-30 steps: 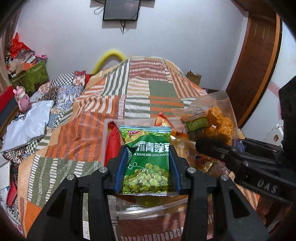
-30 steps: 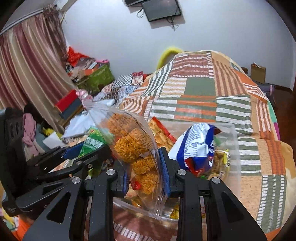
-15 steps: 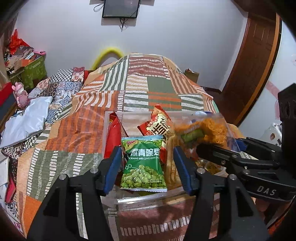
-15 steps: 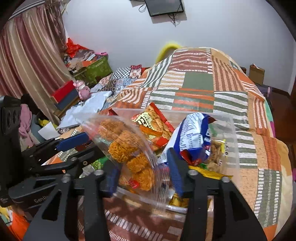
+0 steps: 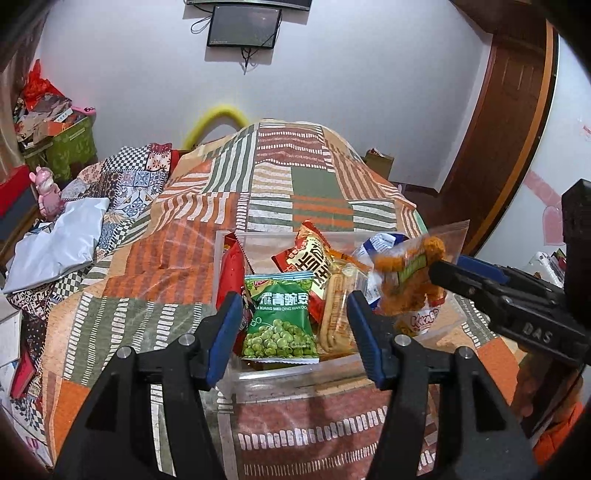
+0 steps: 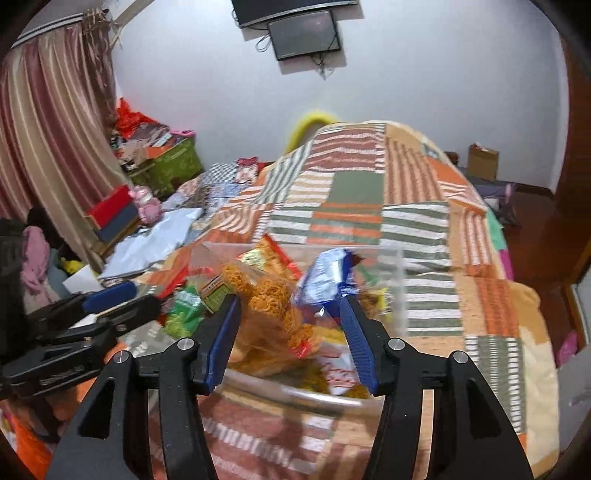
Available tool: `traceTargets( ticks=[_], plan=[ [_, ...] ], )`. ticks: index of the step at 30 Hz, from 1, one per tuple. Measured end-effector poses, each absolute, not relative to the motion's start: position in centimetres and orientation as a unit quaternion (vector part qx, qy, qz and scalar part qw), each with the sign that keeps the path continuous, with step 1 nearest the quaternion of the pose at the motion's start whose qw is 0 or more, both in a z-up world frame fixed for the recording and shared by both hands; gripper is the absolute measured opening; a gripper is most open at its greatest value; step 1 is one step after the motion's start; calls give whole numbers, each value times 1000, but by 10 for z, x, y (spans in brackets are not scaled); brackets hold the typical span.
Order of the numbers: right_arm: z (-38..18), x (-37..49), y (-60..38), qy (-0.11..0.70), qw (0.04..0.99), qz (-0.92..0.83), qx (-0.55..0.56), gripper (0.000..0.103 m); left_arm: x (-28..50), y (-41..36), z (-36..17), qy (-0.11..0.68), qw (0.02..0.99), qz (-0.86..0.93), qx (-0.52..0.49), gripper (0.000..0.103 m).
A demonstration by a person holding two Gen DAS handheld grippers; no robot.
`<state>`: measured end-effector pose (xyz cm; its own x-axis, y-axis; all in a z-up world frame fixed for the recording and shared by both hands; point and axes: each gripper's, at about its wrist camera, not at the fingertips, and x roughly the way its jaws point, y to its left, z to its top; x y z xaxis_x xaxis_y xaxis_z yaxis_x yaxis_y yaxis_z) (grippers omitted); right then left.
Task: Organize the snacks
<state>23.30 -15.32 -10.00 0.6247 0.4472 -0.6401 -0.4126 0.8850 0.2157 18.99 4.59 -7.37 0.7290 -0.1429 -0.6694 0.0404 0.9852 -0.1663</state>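
Both tools spread: left tool around one green pea packet, right tool around one clear bag of orange snacks, neither pinching. One clear bin at lower centre.

bed w/ patchwork quilt | on it: clear snack bin, white bag, patterned cloth

A bed fills the middle of the room, covered by a patchwork quilt of orange, green and cream striped squares. Behind it stands a plain white wall with a dark screen mounted high, a cable hanging below it. A brown wooden door is at the right. At the left, striped pink and beige curtains hang beside a green box piled with clutter. A small cardboard box sits on the dark floor by the far wall.
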Motion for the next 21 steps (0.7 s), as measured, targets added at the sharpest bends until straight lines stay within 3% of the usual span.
traceTargets(
  ticks=[12,21],
  plan=[
    [-111,243,-156,372,901,222,23,52,192,41,-77,368,926,-51,-65,58],
    [-65,201,-164,314,914,256,16,55,161,35,-40,311,946,-63,-67,58]
  ],
)
